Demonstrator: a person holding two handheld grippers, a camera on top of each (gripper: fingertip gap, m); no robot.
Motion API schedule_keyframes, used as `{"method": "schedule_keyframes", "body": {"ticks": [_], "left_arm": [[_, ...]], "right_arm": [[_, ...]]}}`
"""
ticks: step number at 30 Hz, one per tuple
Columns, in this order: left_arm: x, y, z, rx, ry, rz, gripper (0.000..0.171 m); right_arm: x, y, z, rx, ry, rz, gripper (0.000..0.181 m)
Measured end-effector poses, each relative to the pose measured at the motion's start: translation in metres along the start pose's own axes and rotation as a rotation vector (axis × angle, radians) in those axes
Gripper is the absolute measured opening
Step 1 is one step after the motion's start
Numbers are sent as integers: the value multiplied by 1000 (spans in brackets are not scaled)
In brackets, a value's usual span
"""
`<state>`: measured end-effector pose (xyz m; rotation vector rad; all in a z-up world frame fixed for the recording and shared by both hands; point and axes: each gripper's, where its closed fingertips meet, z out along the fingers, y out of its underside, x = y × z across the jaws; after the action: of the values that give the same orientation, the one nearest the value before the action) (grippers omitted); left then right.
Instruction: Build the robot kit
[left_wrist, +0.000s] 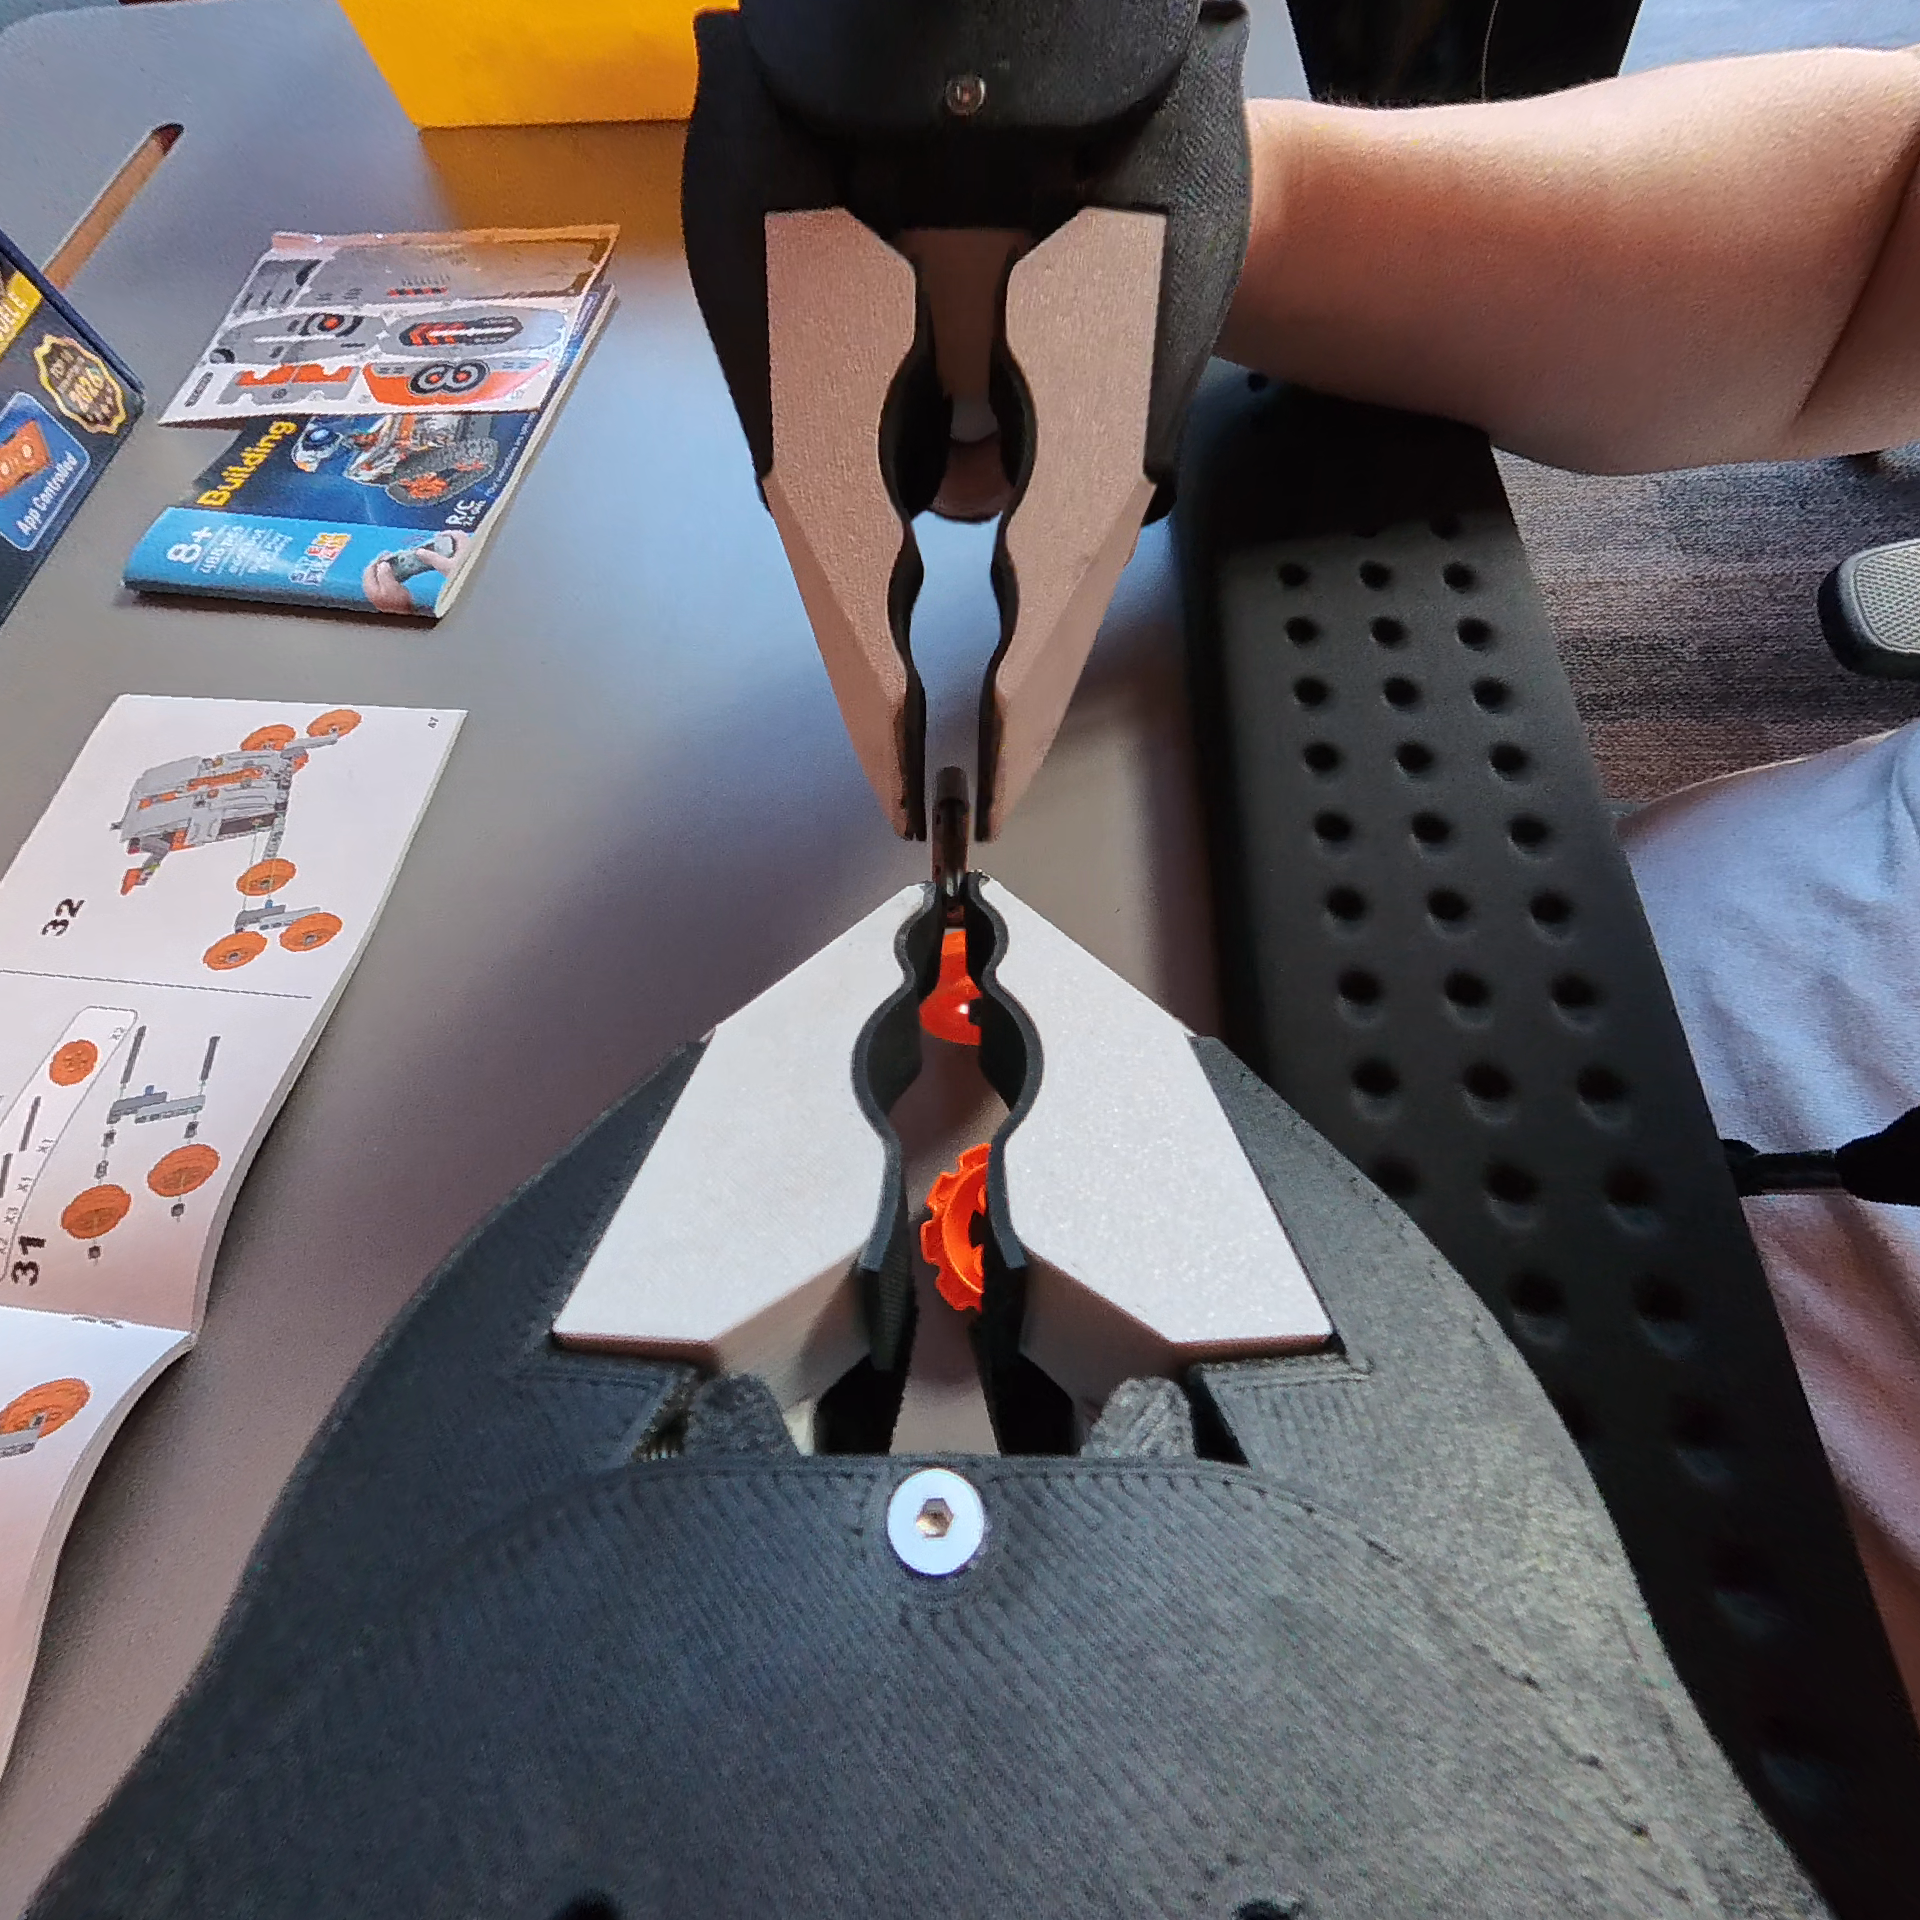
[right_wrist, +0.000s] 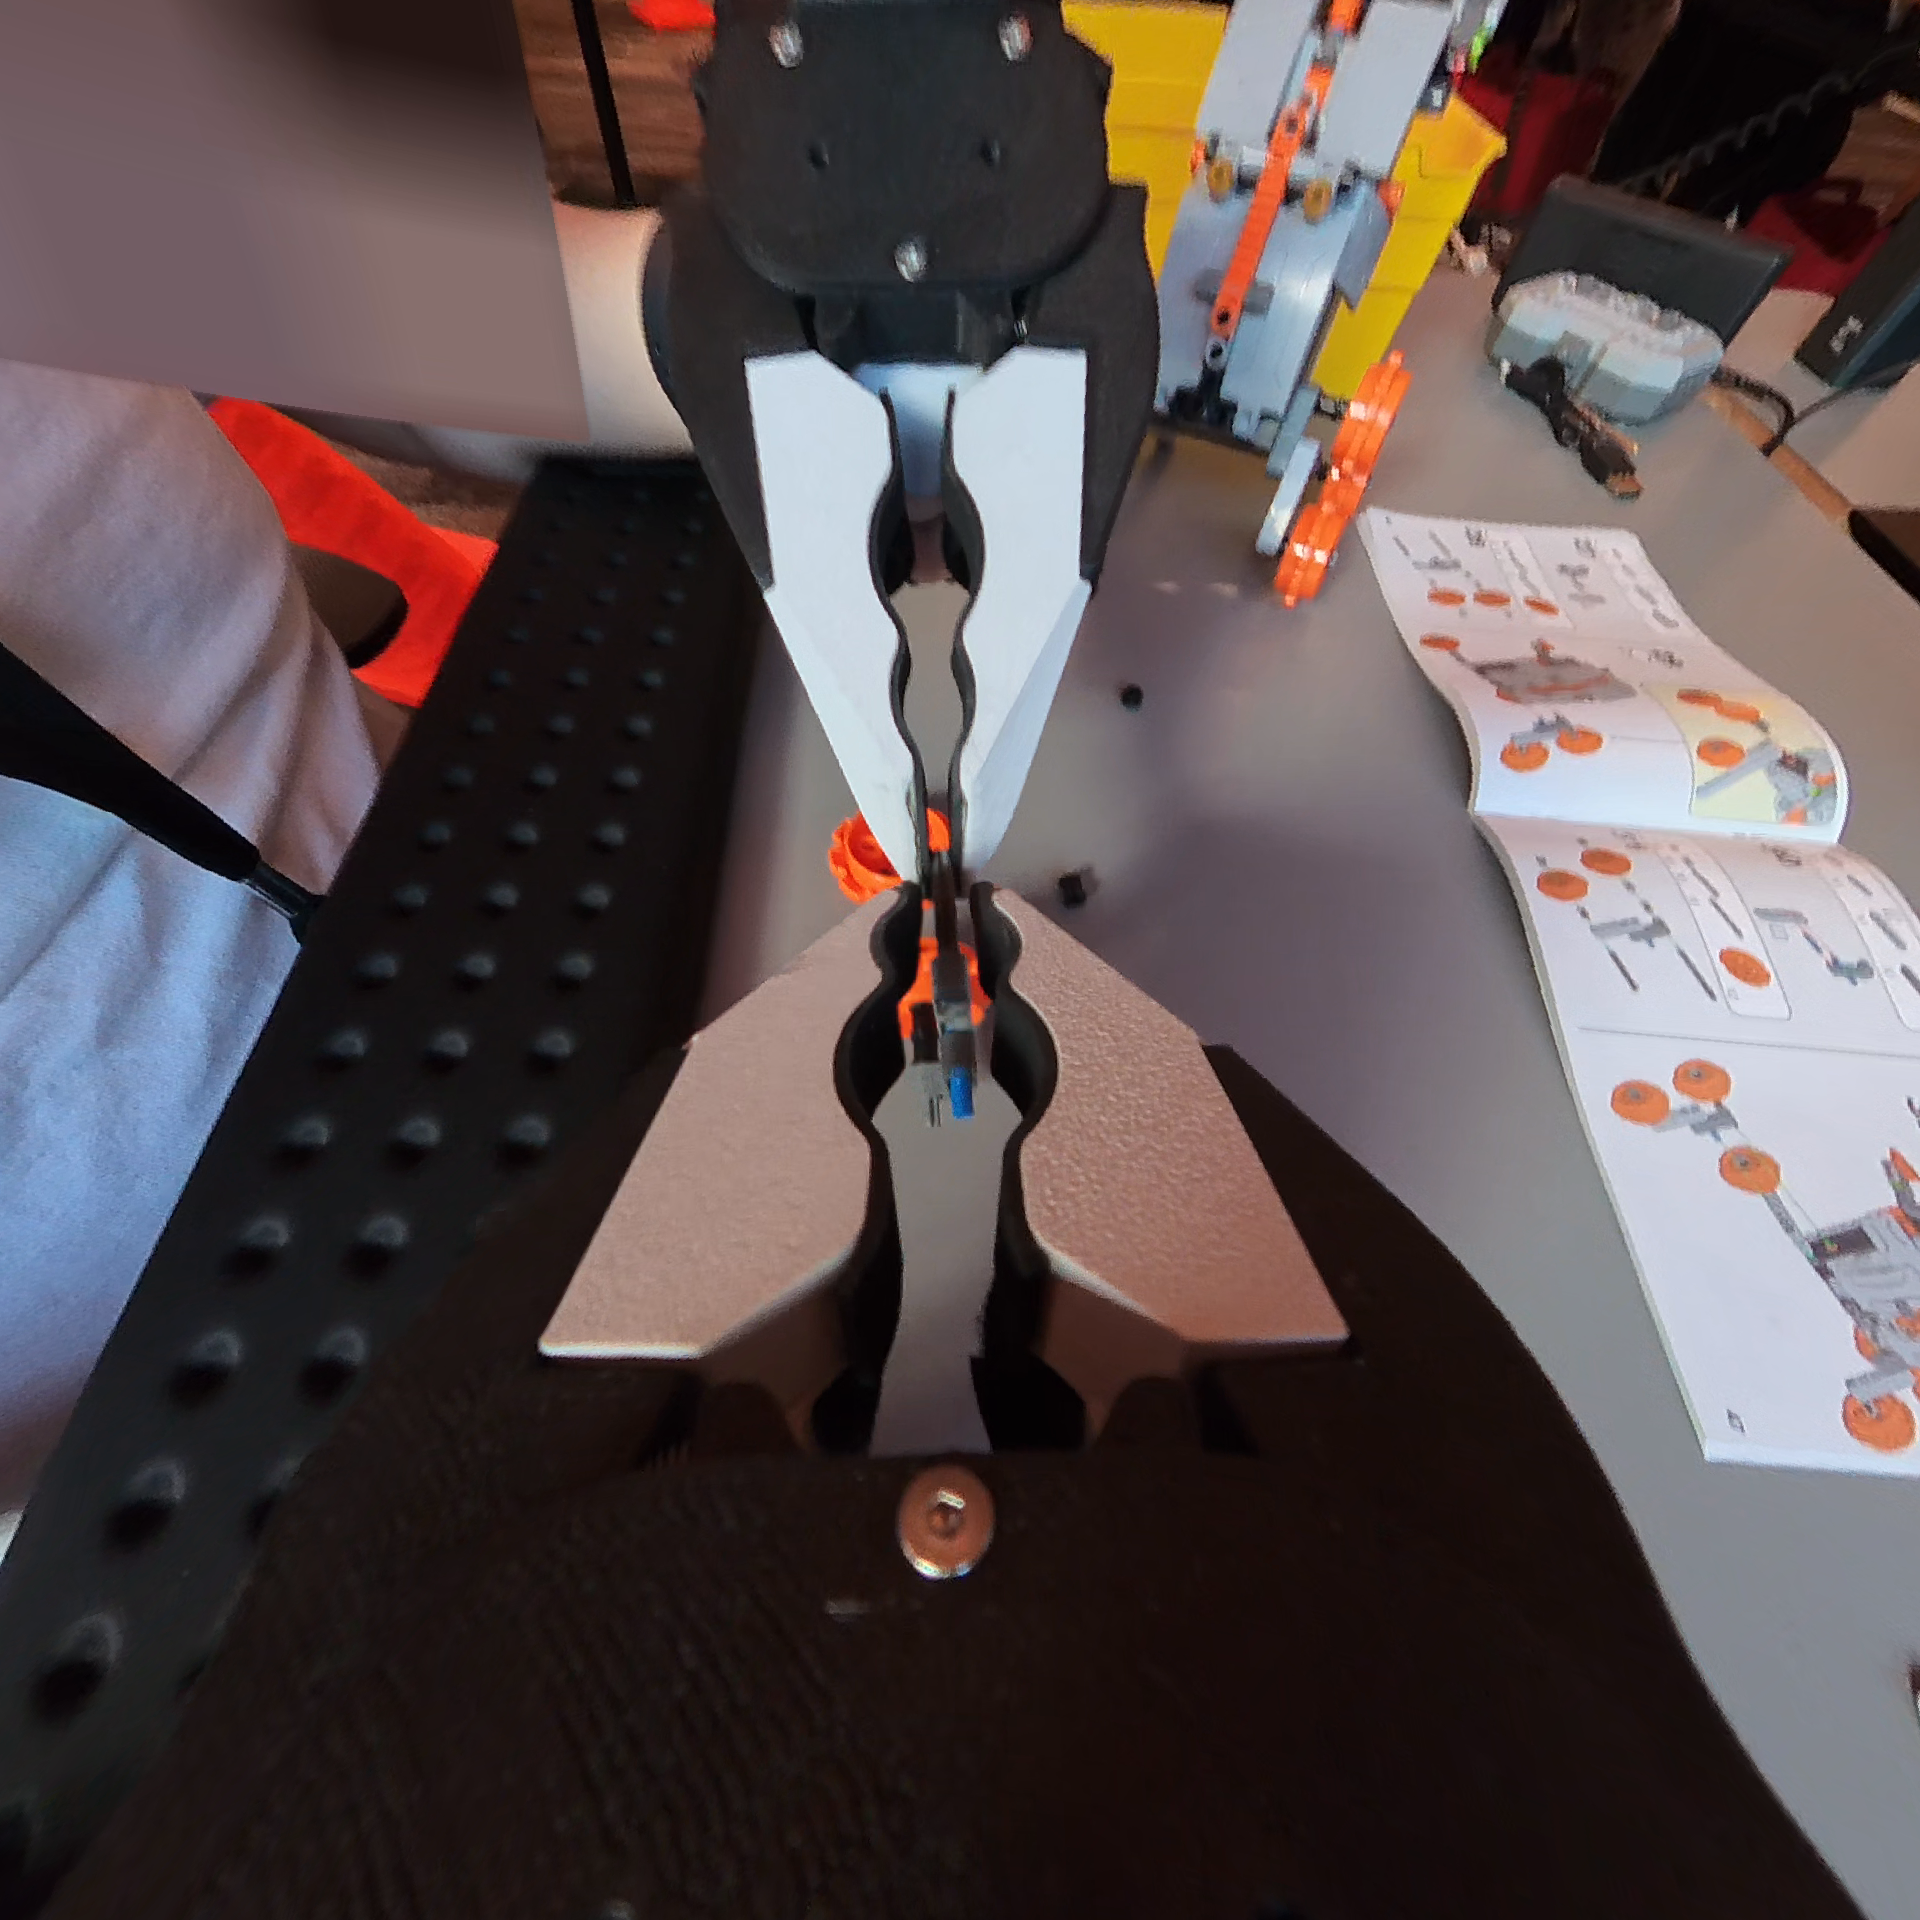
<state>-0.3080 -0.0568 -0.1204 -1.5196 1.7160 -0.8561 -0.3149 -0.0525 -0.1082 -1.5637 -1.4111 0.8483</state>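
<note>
My two grippers meet tip to tip above the grey table (left_wrist: 644, 831). My left gripper (left_wrist: 948, 888) is shut on a thin black axle (left_wrist: 951, 821). Orange toothed wheels (left_wrist: 956, 1226) show through the gap between its jaws. My right gripper (right_wrist: 948, 899) is shut on a small assembly (right_wrist: 954, 1003) of a grey beam, a blue pin and an orange part, with the black axle sticking out ahead. In the left wrist view the right gripper (left_wrist: 948, 831) comes in from the top. In the right wrist view the left gripper (right_wrist: 940, 857) comes in from the top, with an orange wheel (right_wrist: 857, 857) beside its tip.
An open instruction booklet (left_wrist: 208, 987) (right_wrist: 1714, 987) lies beside the grippers. A sticker sheet on a closed booklet (left_wrist: 384, 416) and a box (left_wrist: 52, 416) lie farther off. A black perforated board (left_wrist: 1455, 935) (right_wrist: 416, 1039) runs along the table edge. A grey-orange model (right_wrist: 1278, 260), a yellow bin (right_wrist: 1403, 208), loose black pins (right_wrist: 1070, 888) and a forearm (left_wrist: 1558, 260) are near. Less than 4 cm separates the two grippers' tips.
</note>
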Motion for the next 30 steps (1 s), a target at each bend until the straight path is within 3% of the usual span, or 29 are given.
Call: {"method": "schedule_keyframes", "body": {"ticks": [30], "left_arm": [[2, 0, 0, 10, 11, -3, 2]], "right_arm": [[-4, 5, 5, 5, -59, 37, 3]]}}
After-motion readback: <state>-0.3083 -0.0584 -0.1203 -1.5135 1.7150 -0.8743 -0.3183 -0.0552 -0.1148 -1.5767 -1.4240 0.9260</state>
